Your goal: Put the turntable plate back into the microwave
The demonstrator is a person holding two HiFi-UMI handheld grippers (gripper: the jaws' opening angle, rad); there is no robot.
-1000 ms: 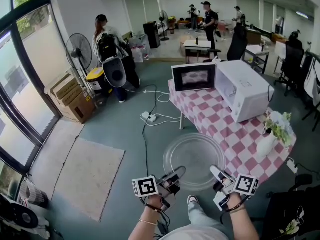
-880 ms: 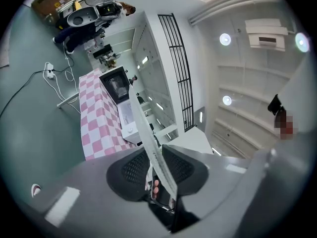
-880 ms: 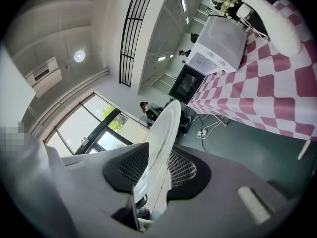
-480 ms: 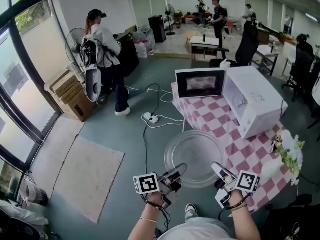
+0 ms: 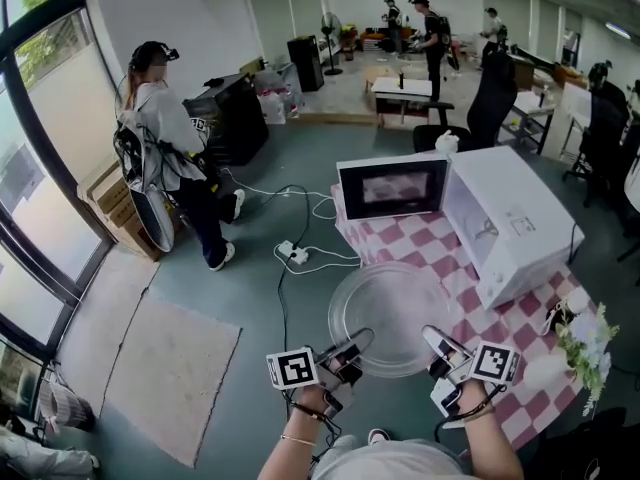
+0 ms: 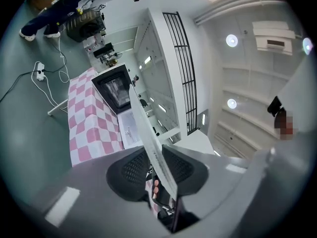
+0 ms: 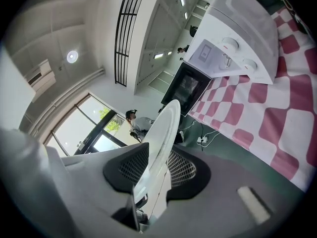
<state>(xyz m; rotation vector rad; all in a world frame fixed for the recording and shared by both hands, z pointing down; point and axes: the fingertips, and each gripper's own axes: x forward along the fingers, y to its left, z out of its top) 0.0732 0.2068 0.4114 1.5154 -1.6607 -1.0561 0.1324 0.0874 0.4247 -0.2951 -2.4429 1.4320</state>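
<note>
**Glass plate pinched at its near rim, short of the microwave**

Glass, clear and round, the turntable plate (image 5: 388, 318) hung level ahead of both claws. The left gripper (image 5: 357, 345) and the right gripper (image 5: 433, 342) each pinched its near rim. It lay over the near-left edge of the pink-checked table (image 5: 478, 290). Ahead and right of the right gripper stood the white microwave (image 5: 515, 218), its open door (image 5: 392, 188) upright beyond the plate's far rim. White flowers (image 5: 588, 334) crowded the table's corner to the right. Left of the left gripper lay open green floor (image 5: 240, 288) with a power strip (image 5: 292, 253), and well beyond it a person (image 5: 165, 158).
</note>
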